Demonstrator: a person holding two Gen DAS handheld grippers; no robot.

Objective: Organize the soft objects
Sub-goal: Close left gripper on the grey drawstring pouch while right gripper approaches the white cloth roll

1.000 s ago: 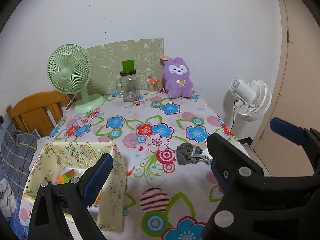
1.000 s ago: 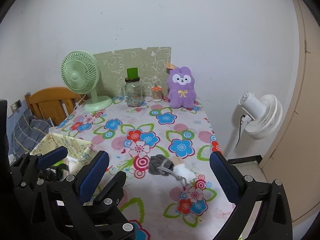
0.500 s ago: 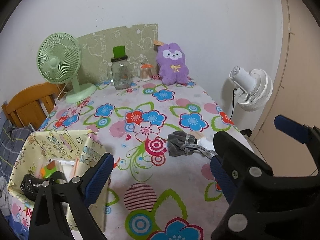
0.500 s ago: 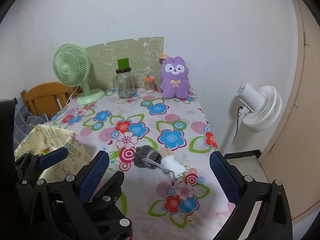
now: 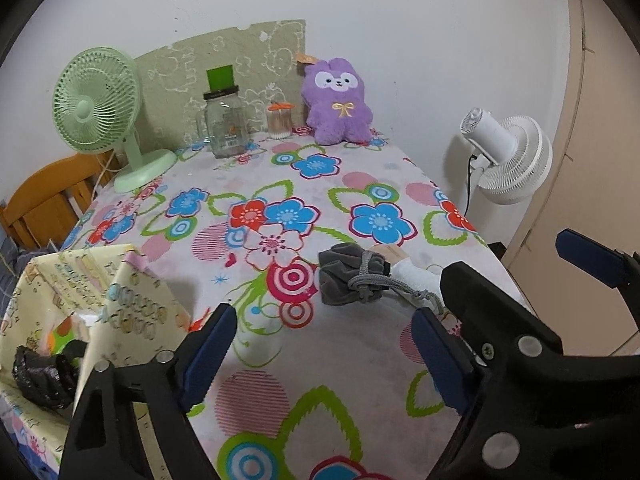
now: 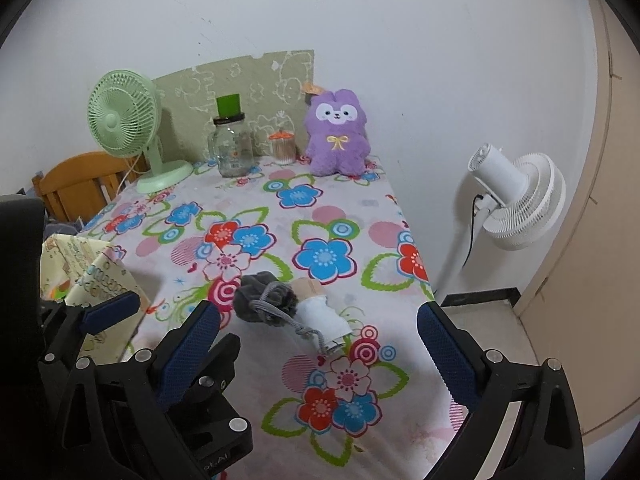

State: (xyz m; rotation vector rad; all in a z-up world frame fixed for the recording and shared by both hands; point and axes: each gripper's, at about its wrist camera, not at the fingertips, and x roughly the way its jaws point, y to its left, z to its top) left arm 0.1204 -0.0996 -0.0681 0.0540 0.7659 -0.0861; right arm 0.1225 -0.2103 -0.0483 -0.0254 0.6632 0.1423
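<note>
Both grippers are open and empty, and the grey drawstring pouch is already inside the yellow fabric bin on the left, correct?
Not quite. The grey drawstring pouch lies on the flowered tablecloth, outside the yellow fabric bin, as the right wrist view shows. The rest holds: left gripper and right gripper are open and empty.

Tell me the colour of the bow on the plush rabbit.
Yellow, on the purple plush rabbit; clearest in the right wrist view.

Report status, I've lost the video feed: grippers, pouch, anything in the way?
Left gripper open, empty. Right gripper open, empty. Grey pouch lying on table, white roll touching it, cord across roll. Approach looks unobstructed.
</note>
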